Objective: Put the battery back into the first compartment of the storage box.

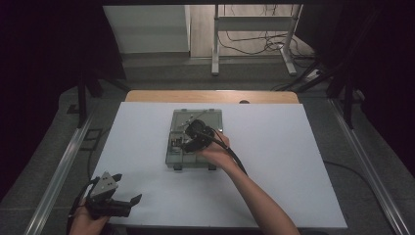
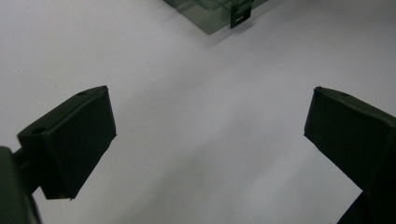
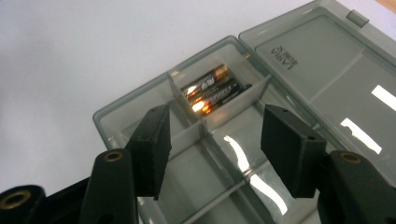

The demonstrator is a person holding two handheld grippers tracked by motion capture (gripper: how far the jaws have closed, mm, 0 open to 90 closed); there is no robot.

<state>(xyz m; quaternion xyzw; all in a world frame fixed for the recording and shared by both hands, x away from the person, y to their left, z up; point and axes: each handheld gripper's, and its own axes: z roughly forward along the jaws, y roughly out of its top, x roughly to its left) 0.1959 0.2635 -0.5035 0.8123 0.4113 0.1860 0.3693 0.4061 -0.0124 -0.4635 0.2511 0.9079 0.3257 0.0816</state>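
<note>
the white tabletop [image 1: 293, 161] takes up the middle of the high view, with a strip of wood along its far edge. at its centre lies the box [image 1: 210, 117], a smoky clear plastic case with its lid folded back toward the top of the frame. in the right gripper view the lid [image 3: 327, 60] fills the upper right and the divided tray runs from the centre to the lower edge. the batteries [image 3: 212, 88], a few dark cells with gold ends, lie side by side in one compartment at the centre of that view, just beyond the jaw tips.

the right tool [image 3: 215, 156] hangs over the tray at the centre of the high view, its jaws apart and nothing between them; they stand over the compartments nearer than the batteries, touching neither cells nor dividers. the left tool [image 1: 125, 191] sits at the lower left of the high view, well apart from the box, released, its jaws wide over bare tabletop, with a corner of the box and one latch [image 2: 240, 16] at the top of the left gripper view.
</note>
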